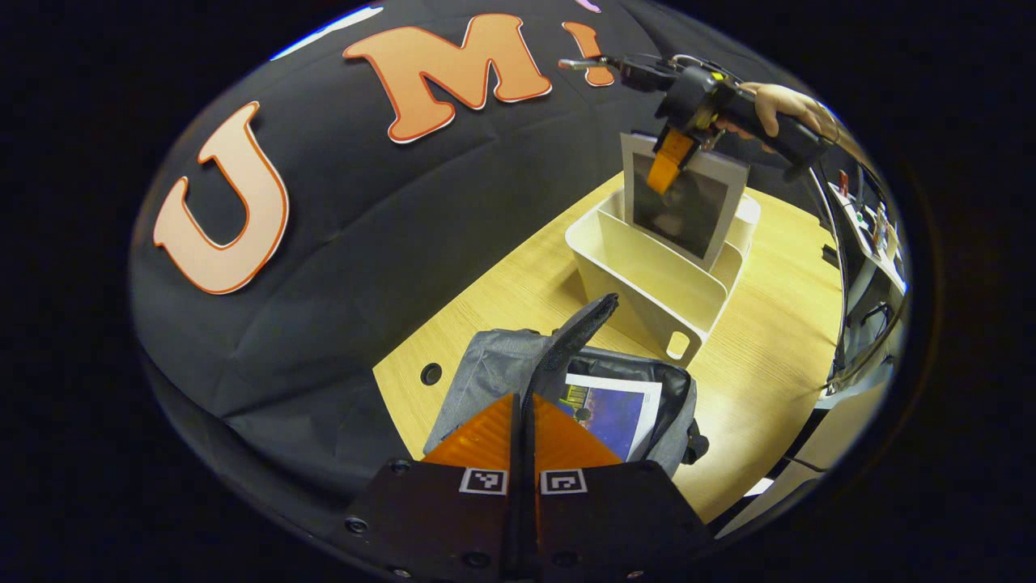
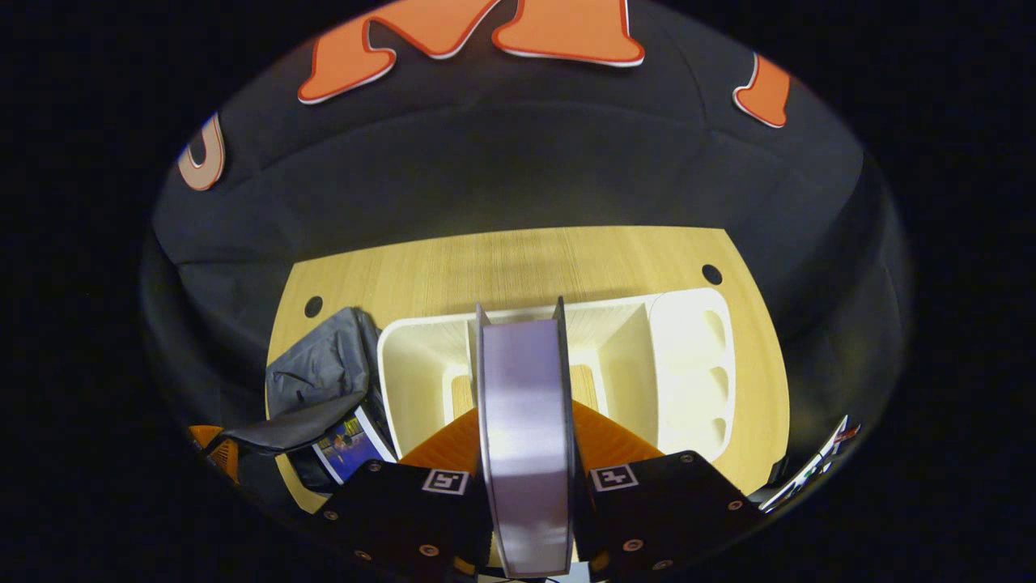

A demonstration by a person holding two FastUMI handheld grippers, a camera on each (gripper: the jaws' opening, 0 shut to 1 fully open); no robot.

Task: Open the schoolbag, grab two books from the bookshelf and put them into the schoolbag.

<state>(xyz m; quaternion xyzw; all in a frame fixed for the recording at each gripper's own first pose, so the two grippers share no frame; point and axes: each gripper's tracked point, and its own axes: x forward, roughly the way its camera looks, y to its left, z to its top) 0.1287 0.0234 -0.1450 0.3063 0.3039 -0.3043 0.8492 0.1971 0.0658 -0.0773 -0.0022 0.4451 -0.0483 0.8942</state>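
Note:
The grey schoolbag (image 1: 494,368) lies open on the wooden table (image 1: 777,340), with a blue-covered book (image 1: 615,409) inside it. My left gripper (image 1: 519,398) is shut on the bag's dark flap (image 1: 579,328) and holds it up. Farther off, my right gripper (image 1: 665,172), held by a hand (image 1: 777,105), is shut on a dark-covered, white-bordered book (image 1: 684,206) standing in the white bookshelf (image 1: 647,279). In the right gripper view, that book (image 2: 526,437) shows edge-on between my right gripper's (image 2: 524,409) fingers above the bookshelf (image 2: 680,356). The schoolbag (image 2: 324,364) sits to its left.
The table (image 2: 518,259) has small round holes (image 1: 431,373) (image 2: 711,274) near its back edge, against the black cloth wall. A bench with small items and cables (image 1: 874,227) stands beyond the table's far side. Bare wood lies between the bookshelf and the table's front edge.

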